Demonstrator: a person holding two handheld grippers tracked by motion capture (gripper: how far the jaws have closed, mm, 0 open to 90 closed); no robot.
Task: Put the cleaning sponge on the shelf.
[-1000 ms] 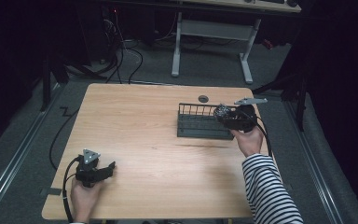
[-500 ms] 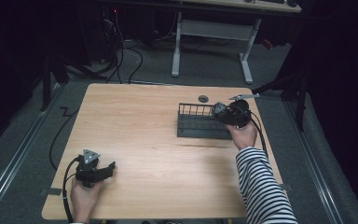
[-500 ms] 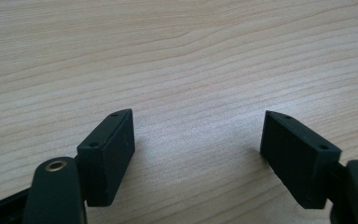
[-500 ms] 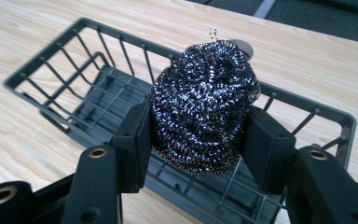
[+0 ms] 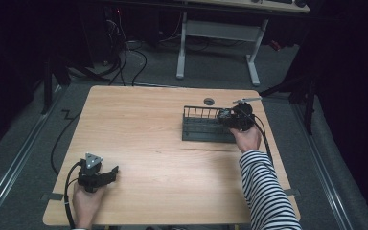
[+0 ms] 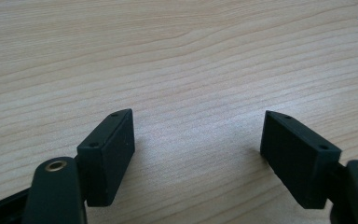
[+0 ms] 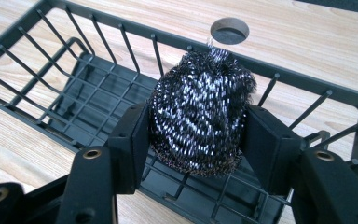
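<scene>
The right gripper point(image 7: 198, 135) is clamping a steel scourer point(image 7: 200, 112) between its two black jaws, one pad pressing each side of the ball, which is bulging out above and below them. It is holding the scourer over the dark wire basket point(image 7: 74, 105), above the basket's floor and just inside the far rail; whether the ball is touching the floor cannot be told. Beyond the rail a round hole point(image 7: 230, 31) is showing in the table point(image 7: 307, 42).

In the high view the right gripper point(image 5: 227, 116) is hanging over the right end of the basket point(image 5: 199, 129), which is sitting on the right half of the table point(image 5: 143, 124), just this side of the hole point(image 5: 209, 101). The right hand point(image 5: 246, 138) is gripping the tool from the near side, the striped sleeve point(image 5: 263, 191) running up from the bottom edge and the forearm angling forward and slightly left.

The left gripper point(image 6: 198, 144) is standing wide apart, its jaws holding nothing, with bare wood between them; the tips are lying low over the tabletop point(image 6: 177, 56). In the high view the left gripper point(image 5: 111, 171) is resting near the table's near-left corner, well apart from the basket, jaws pointing right, its grey plate point(image 5: 93, 160) on top and its cable point(image 5: 68, 191) looping back. The left hand point(image 5: 87, 203) is holding it from behind.
</scene>
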